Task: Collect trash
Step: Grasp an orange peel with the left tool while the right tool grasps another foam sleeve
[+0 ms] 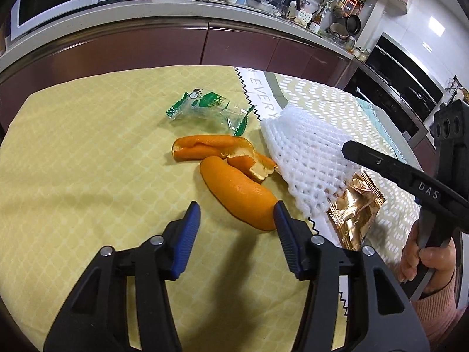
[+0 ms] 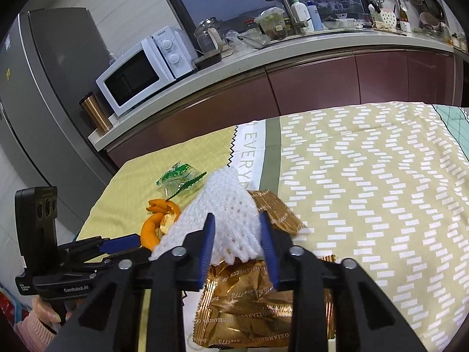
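On the desk, covered with a yellow cloth, the trash lies together in one group. The left tool hovers low over the cloth with its blue jaws apart and nothing between them; the right jaw tip is just beside the near end of the big orange peel. A second, curled peel piece lies behind it, and a green-and-clear wrapper is further back. The right tool has its jaws closed on the near edge of the white foam net, which rests partly over a golden snack wrapper. A hand in a pink sleeve holds the right tool's handle.
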A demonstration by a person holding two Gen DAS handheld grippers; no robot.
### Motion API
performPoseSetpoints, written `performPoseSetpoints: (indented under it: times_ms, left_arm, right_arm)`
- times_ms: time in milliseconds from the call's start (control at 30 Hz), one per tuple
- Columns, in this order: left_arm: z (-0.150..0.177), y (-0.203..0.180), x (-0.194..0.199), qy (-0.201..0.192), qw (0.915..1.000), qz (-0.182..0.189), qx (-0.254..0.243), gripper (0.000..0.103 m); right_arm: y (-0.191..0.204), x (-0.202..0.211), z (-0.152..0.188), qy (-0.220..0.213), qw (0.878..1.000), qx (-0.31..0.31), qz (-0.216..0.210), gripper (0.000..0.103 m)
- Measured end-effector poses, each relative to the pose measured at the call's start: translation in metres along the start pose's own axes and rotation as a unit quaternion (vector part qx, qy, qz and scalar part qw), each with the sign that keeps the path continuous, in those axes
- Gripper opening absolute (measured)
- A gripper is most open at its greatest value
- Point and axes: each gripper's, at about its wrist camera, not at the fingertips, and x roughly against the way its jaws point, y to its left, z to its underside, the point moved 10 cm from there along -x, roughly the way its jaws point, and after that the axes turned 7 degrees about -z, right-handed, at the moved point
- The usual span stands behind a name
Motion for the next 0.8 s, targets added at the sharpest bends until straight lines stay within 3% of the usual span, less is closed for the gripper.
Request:
performPoseSetpoints:
  times_ms: [133,467,500,533,567,700,800]
  left_arm:
    - [0.002,-0.004,0.002,0.001,0.9999,0.010,0.000,0.032]
    - [0.007,-0.006,0.006,-0.002,0.9997,0.022,0.008,0.022]
    - [0.007,-0.007,0.007,-0.002,0.9997,0.024,0.008,0.017]
    - [0.008,-0.008,0.009,-0.003,0.9997,0.025,0.007,0.003]
    - [0.010,-0.008,0.010,0.000,0.9996,0.028,0.007,0.001]
    - [0.014,-0.004,0.012,0.005,0.9995,0.031,0.010,0.001]
    - [0.015,-0.002,0.008,0.016,0.9988,0.038,0.026,0.030]
  right_arm:
    - [0.009,0.005,0.002,-0.006,1.000,0.011,-0.011,0.013]
    - [0.022,0.030,-0.008,-0.040,0.998,0.001,-0.049,0.012]
    - [0.023,0.032,-0.009,-0.043,0.998,-0.002,-0.053,0.012]
    - [0.024,0.035,-0.010,-0.046,0.997,-0.004,-0.056,0.012]
    - [0.025,0.038,-0.011,-0.049,0.997,-0.006,-0.060,0.012]
    - [0.028,0.041,-0.012,-0.054,0.996,-0.009,-0.068,0.012]
    - [0.027,0.041,-0.010,-0.056,0.996,-0.013,-0.069,0.012]
